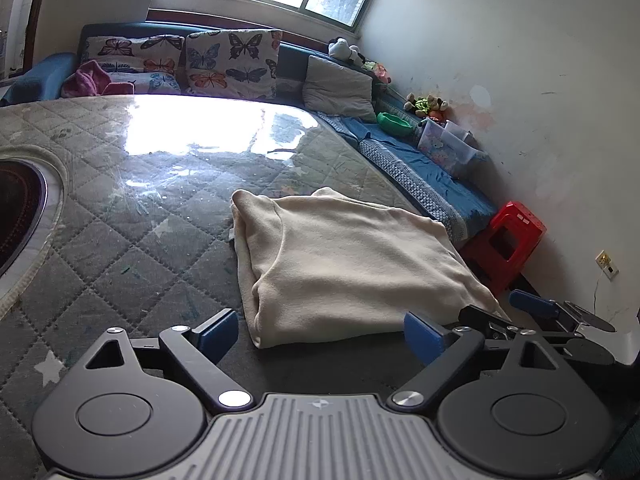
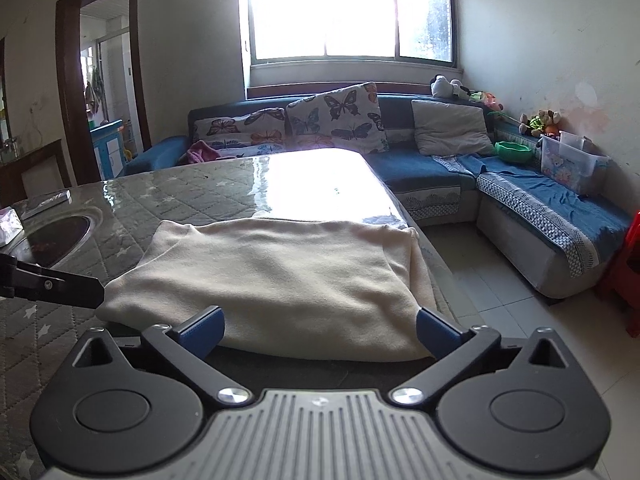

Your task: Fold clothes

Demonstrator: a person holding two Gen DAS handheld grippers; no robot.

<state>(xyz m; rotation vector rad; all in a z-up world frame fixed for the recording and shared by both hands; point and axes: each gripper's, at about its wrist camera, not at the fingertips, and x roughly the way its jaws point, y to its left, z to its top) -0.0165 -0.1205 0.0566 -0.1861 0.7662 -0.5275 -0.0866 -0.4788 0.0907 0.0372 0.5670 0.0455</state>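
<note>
Both grippers [image 1: 320,334] [image 2: 320,330], jaws wide, face the folded cream garment [image 1: 344,264].

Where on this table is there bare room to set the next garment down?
Bare quilted cover lies between the folded cream garment and the round inset, and beyond the garment toward the sofa. The near-right corner is crowded: garment and both grippers.

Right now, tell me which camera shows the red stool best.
The left wrist view. There the red stool stands whole on the floor beside the blue sofa, its top and side cutout plain to see. The right wrist view catches only a red sliver of it at the right edge.
</note>
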